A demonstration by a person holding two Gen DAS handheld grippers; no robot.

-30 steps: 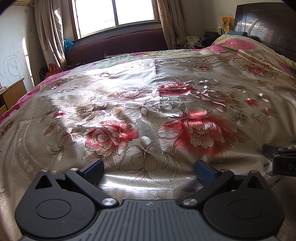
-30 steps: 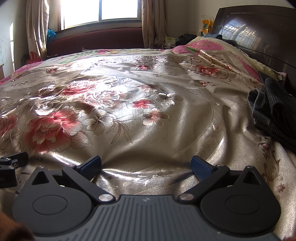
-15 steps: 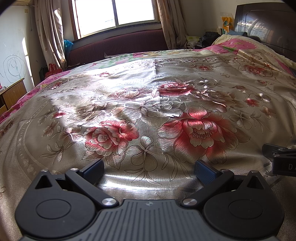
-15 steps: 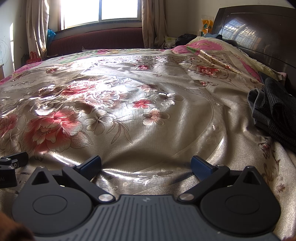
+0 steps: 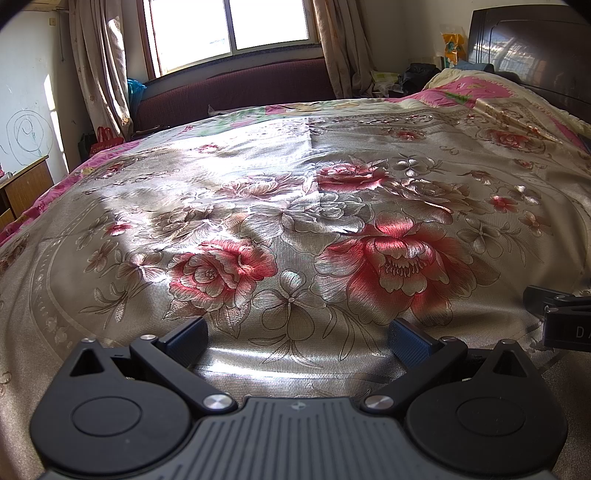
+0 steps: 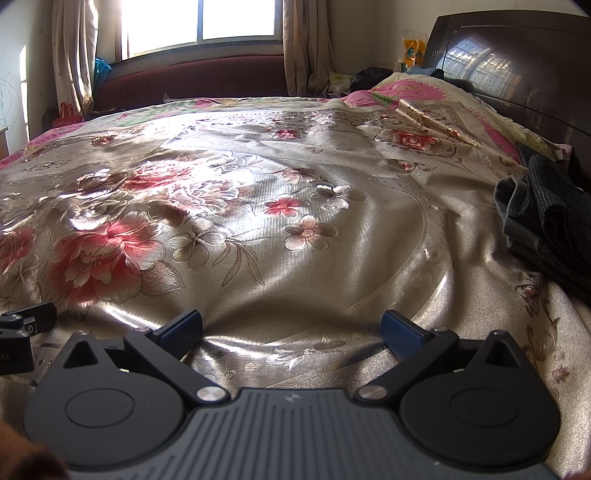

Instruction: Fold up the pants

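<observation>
Dark grey pants (image 6: 546, 225) lie crumpled in a heap at the right side of the bed, seen only in the right wrist view. My right gripper (image 6: 291, 330) is open low over the floral bedspread (image 6: 258, 192), well to the left of the pants, with nothing between its blue pads (image 6: 399, 332). My left gripper (image 5: 297, 338) is open too, resting near the bedspread (image 5: 295, 221) at the front edge, empty. Each gripper shows at the edge of the other's view: the right one (image 5: 561, 317) and the left one (image 6: 22, 332).
A dark wooden headboard (image 6: 517, 66) stands at the right, with pink bedding (image 6: 424, 96) piled before it. Beyond the bed are a maroon sofa back (image 5: 236, 88), a window (image 5: 229, 29) with curtains, and a wooden desk (image 5: 26, 184) at the left.
</observation>
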